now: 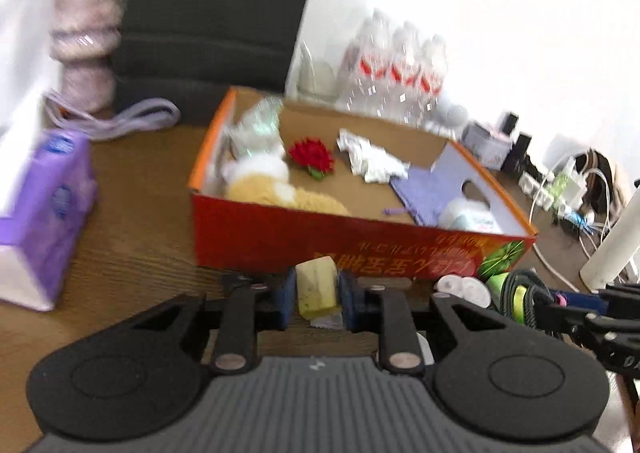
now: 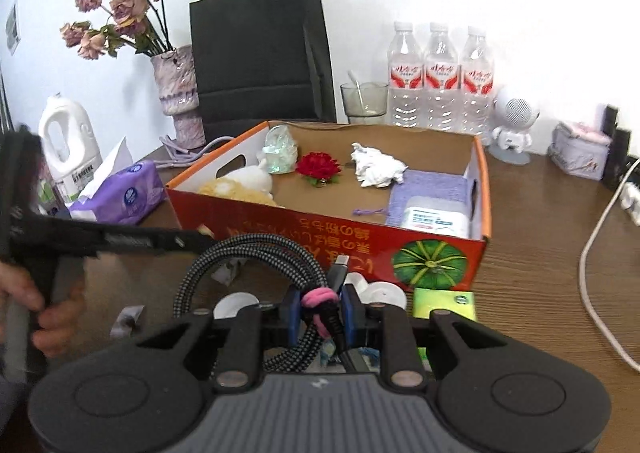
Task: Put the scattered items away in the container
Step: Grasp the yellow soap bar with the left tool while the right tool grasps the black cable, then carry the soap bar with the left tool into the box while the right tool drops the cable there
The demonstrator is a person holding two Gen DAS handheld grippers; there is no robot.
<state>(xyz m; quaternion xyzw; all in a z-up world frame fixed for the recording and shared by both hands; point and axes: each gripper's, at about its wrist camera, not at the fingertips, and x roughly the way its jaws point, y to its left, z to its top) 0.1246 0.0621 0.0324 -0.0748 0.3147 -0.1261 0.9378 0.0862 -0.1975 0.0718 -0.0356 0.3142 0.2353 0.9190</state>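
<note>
The orange cardboard box (image 1: 280, 233) (image 2: 288, 225) stands on the wooden desk ahead of both grippers. It holds a plush toy (image 1: 260, 177), a red flower (image 2: 319, 165), crumpled white paper (image 2: 376, 169), a purple cloth (image 2: 432, 189) and a white wipes pack (image 2: 436, 217). My left gripper (image 1: 317, 295) is shut on a pale yellow block (image 1: 317, 287), just in front of the box's near wall. My right gripper (image 2: 321, 309) is shut on a coiled braided cable (image 2: 248, 253) at its pink tie (image 2: 318, 299). The left gripper's fingers (image 2: 120, 239) reach in from the left of the right wrist view.
A purple tissue pack (image 2: 124, 195), white jug (image 2: 70, 141), flower vase (image 2: 180, 93) and black paper bag (image 2: 256, 53) stand left and behind the box. Water bottles (image 2: 440, 77), a glass (image 2: 364, 101), a small white figure (image 2: 514, 125) and white cables (image 2: 592, 277) lie right. White caps (image 2: 380, 293) and a green pack (image 2: 446, 303) sit below the box.
</note>
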